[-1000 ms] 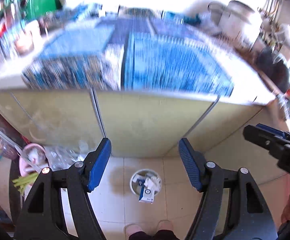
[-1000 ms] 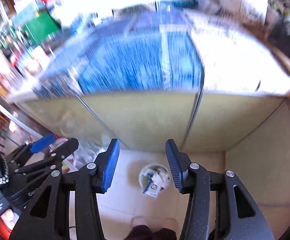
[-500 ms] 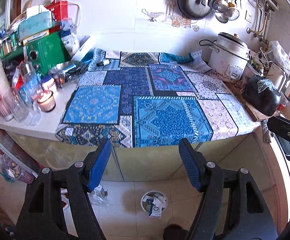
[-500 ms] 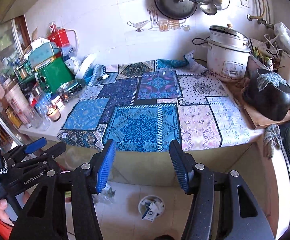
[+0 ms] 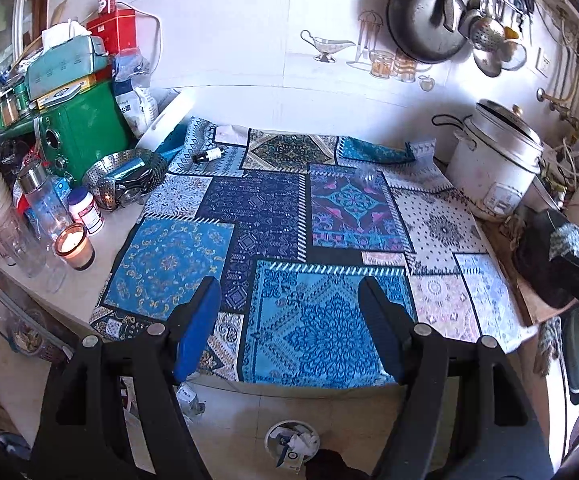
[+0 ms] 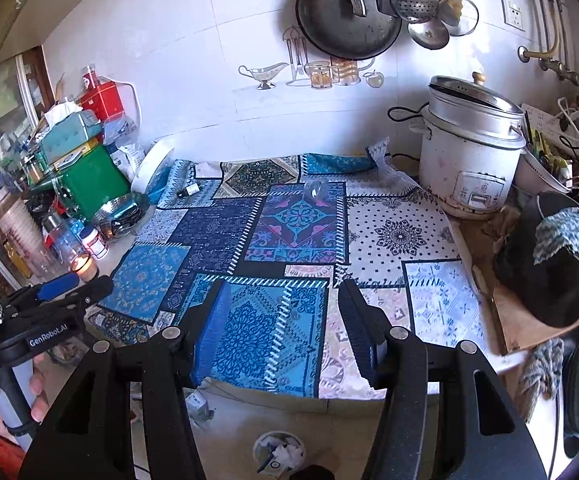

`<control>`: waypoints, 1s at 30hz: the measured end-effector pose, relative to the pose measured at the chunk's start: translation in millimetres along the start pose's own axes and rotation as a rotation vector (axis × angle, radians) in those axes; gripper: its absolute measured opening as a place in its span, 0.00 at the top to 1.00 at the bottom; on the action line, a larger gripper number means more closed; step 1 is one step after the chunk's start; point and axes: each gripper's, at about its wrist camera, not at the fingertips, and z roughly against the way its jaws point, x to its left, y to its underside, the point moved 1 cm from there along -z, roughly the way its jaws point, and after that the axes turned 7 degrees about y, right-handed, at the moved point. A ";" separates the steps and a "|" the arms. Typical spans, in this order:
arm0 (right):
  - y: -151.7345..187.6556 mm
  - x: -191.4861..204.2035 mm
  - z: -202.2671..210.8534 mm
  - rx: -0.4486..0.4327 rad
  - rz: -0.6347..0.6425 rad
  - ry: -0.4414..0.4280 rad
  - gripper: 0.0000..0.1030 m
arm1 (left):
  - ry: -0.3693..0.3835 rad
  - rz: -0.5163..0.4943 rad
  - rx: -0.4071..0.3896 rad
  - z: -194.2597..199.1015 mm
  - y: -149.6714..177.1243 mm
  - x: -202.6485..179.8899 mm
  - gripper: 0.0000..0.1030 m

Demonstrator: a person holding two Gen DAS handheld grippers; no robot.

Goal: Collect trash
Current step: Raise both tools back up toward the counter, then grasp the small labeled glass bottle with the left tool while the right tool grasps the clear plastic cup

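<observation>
Claws, left (image 5: 289, 332) and right (image 6: 283, 330), hang parted and empty over my worktop (image 5: 101, 248); next I reach for the small bottle (image 5: 209, 155), then the bin (image 5: 291, 446).

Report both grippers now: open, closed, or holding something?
Left gripper: open, holding nothing.
Right gripper: open, holding nothing.

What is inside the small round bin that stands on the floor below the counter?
The bin holds crumpled white paper and a small blue-and-white carton on top. What lies deeper under that trash is covered.
</observation>
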 end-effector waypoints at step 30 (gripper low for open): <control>-107.9 26.2 -221.0 0.183 -0.153 0.118 0.49 | 0.101 -0.030 0.130 -306.3 -230.9 158.5 0.19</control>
